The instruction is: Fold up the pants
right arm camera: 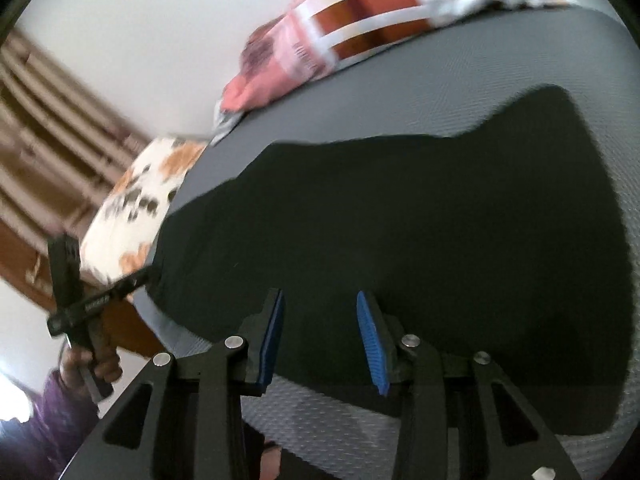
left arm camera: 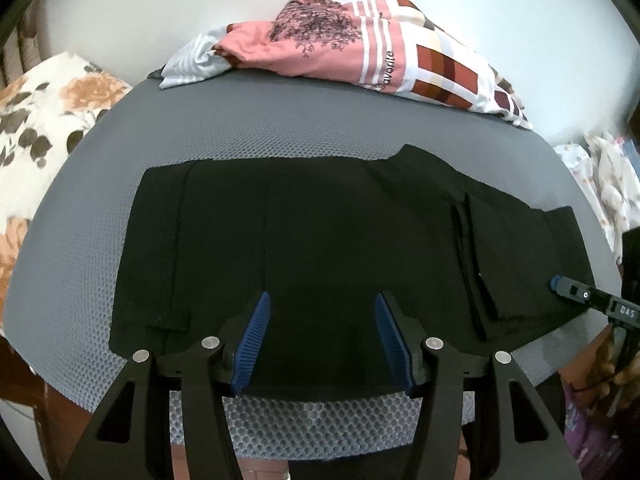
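Black pants lie flat across the grey mesh table top, with the waist end toward the right and a pocket seam showing there. My left gripper stands open over their near edge, blue pads wide apart with flat cloth beneath them. At the pants' right end the tip of my right gripper reaches in. In the blurred right wrist view the pants fill the middle. The right gripper is open above their near hem. The left gripper, held by a hand, is at the far left.
A heap of pink and checked clothes lies along the table's far edge. A floral cushion sits left of the table and pale patterned cloth right of it. The mesh cover's near edge hangs just below the left gripper.
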`<state>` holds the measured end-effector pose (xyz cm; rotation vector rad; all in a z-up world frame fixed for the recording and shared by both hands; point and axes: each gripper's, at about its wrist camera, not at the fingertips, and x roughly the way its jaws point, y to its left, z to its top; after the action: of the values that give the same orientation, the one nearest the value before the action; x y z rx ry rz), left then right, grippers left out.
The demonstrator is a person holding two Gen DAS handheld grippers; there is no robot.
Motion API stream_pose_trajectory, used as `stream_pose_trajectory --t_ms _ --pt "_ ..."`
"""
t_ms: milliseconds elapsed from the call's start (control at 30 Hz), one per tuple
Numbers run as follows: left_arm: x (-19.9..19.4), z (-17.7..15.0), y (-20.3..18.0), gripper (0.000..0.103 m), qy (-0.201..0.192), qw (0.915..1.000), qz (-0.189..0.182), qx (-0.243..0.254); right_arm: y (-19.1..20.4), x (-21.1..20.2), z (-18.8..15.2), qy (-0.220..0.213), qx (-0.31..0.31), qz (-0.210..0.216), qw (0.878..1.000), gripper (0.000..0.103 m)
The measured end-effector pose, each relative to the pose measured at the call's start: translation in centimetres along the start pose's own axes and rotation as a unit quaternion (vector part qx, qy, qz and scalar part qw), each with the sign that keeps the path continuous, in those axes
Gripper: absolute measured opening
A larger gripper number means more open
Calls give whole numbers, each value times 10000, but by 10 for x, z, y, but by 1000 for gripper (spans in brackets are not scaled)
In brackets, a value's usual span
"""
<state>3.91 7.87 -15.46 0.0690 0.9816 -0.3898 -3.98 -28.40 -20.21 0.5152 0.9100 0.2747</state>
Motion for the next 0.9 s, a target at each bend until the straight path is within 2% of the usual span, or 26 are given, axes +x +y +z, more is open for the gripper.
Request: stream_pose_trajectory --t_ms 133,233,333,533,667,867,900 --pt "-3 0 -4 59 -41 10000 -45 73 48 9 -1 53 -876 -26 9961 37" --pt "-4 0 -3 60 -47 9999 -94 64 80 23 -4 196 -1572 -203 9872 37" --pt "-4 0 -3 60 -46 9999 -135 40 98 37 -11 349 -1983 -306 9790 37" --pt "-1 1 -4 61 39 9997 -239 10 107 61 -17 656 -2483 -679 9641 36" --pt "1 2 -5 61 87 9996 -281 -14 104 66 -17 732 -2605 -778 9595 36" --pt "5 0 -4 62 158 9993 -331 -87 113 71 -17 816 -2906 -1111 9469 18" --pt "5 1 -4 62 154 9993 -325 -95 114 71 -16 831 -2865 -1065 9485 9"
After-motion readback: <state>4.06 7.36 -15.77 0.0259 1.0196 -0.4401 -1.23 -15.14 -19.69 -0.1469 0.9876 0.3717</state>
